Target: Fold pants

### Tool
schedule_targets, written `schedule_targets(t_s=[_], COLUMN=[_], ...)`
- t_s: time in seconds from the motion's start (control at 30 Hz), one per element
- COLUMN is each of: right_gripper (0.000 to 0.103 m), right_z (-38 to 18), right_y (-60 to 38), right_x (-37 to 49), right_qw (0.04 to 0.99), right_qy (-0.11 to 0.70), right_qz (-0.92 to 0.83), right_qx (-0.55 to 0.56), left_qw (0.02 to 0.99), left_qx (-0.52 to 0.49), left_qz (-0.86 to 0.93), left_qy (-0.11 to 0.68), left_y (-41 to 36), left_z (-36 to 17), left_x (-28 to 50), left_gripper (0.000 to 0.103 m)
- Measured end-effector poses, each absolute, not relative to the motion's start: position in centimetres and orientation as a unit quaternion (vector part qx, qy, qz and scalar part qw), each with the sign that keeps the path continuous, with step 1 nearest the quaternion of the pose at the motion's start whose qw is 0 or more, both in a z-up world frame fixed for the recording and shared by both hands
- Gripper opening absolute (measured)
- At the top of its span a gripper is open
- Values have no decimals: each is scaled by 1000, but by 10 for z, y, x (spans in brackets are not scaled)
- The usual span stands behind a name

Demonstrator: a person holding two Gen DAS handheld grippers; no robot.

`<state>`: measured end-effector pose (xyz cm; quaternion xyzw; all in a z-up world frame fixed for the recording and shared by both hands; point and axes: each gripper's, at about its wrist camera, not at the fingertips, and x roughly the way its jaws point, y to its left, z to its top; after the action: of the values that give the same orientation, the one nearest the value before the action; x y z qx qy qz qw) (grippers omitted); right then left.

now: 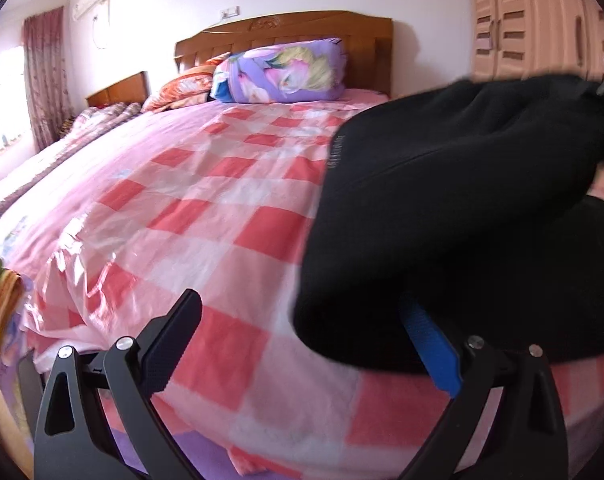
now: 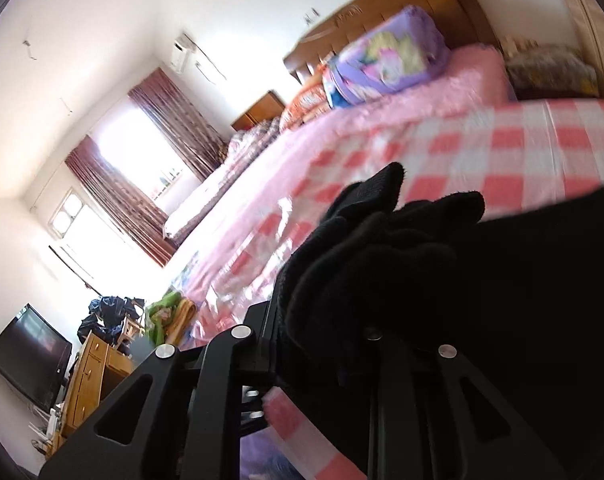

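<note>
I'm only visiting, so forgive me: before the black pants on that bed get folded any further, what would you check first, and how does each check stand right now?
1. Right gripper clamped on the black fleece pants: ok, fabric bunched between its fingers.
2. Left gripper holding the pants: not ok, fingers wide open, cloth only draped over the blue finger.
3. Pants lifted off the pink checked bedspread: ok on the right end.
4. Free bedspread beside the pants for laying them down: ok.
5. Legs aligned: cannot tell, the cloth is bunched and blurred.

Left tool [image 1: 302,344] agape; right tool [image 2: 322,312] clamped, tilted.
</note>
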<state>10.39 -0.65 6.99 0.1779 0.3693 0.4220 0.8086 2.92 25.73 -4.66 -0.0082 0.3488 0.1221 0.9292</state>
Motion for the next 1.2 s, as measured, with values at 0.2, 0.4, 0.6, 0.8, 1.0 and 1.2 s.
schedule_targets(t_s=[0.2, 0.4, 0.6, 0.8, 1.0, 1.2], right_gripper=[16, 16, 15, 15, 15, 15], right_z=[100, 45, -12, 31, 28, -30], right_y=[-35, -77, -99, -115, -160, -178], right_x=[101, 91, 85, 69, 49, 55], right_qw=[828, 835, 821, 856, 875, 851], right_qy=[319, 357, 405, 333, 324, 381], right_qz=[416, 363, 326, 321, 280, 250], right_qx=[200, 209, 235, 232, 226, 259], left_qw=[922, 920, 924, 932, 931, 913], left_qx=[-82, -106, -33, 66, 140, 152], left_qz=[107, 105, 130, 142, 123, 129], left_qy=[362, 363, 359, 328, 315, 356], left_y=[280, 282, 259, 222, 184, 183], left_z=[-57, -56, -49, -25, -25, -43], left_x=[34, 30, 26, 17, 16, 30], left_gripper=[102, 102, 102, 102, 102, 102])
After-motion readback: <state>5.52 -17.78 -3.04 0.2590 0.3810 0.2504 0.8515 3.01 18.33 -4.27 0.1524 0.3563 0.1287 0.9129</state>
